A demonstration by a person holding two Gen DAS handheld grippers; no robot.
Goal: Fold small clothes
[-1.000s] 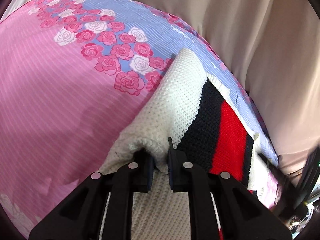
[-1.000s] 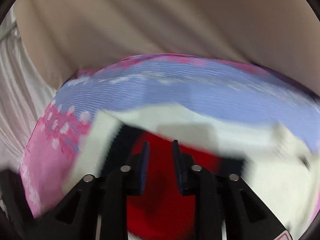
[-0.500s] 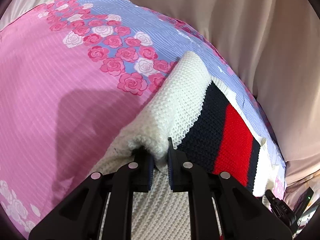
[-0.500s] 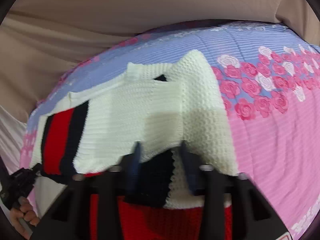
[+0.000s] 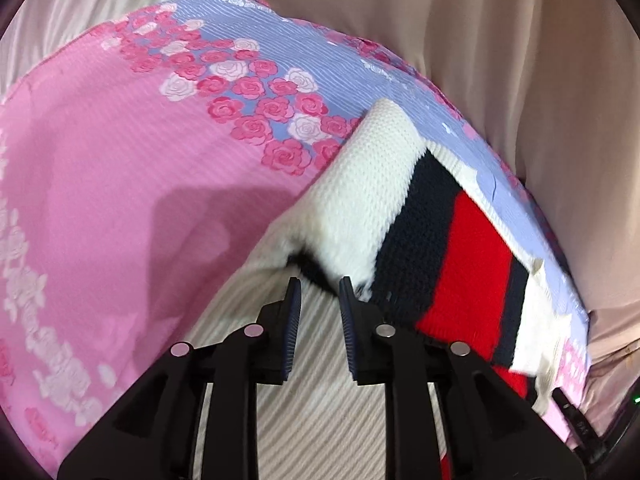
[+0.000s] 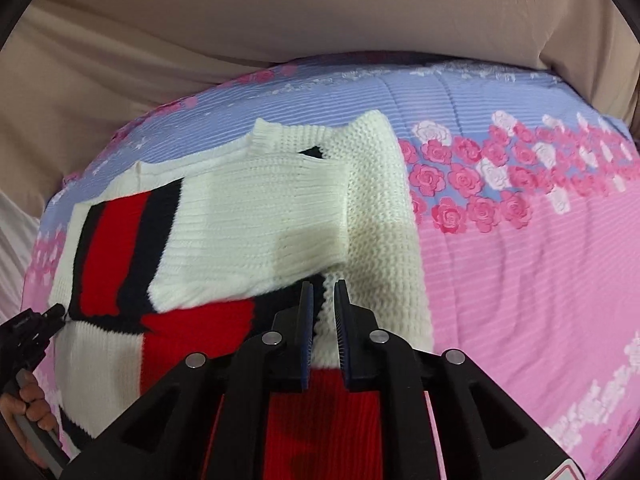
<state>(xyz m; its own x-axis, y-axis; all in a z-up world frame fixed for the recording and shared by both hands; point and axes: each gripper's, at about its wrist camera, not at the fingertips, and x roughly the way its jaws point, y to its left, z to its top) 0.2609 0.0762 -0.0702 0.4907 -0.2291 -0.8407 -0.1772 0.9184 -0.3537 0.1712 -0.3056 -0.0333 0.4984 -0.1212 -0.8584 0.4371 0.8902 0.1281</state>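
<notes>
A small knit sweater (image 6: 256, 208), white with red and navy stripes, lies on the bed with its sleeves folded in over the body. In the left wrist view the sweater (image 5: 372, 200) lies just ahead of my left gripper (image 5: 319, 291), which is open and empty, fingertips just short of the folded white sleeve. My right gripper (image 6: 323, 295) hovers over the sweater's lower right edge with its fingers a narrow gap apart around the white knit edge; whether it grips is unclear. The left gripper and the hand holding it show at the left edge of the right wrist view (image 6: 28, 328).
The sweater rests on a pink and lavender bedspread (image 5: 120, 184) with a band of roses (image 6: 500, 176). Beige fabric (image 6: 280, 20) rises behind the bed. A white curtain (image 5: 80, 8) hangs at the far left.
My left gripper has opened and let go of the white sleeve fold, which dropped onto the sweater. My right gripper has moved in to the sweater's lower right edge and narrowed its fingers.
</notes>
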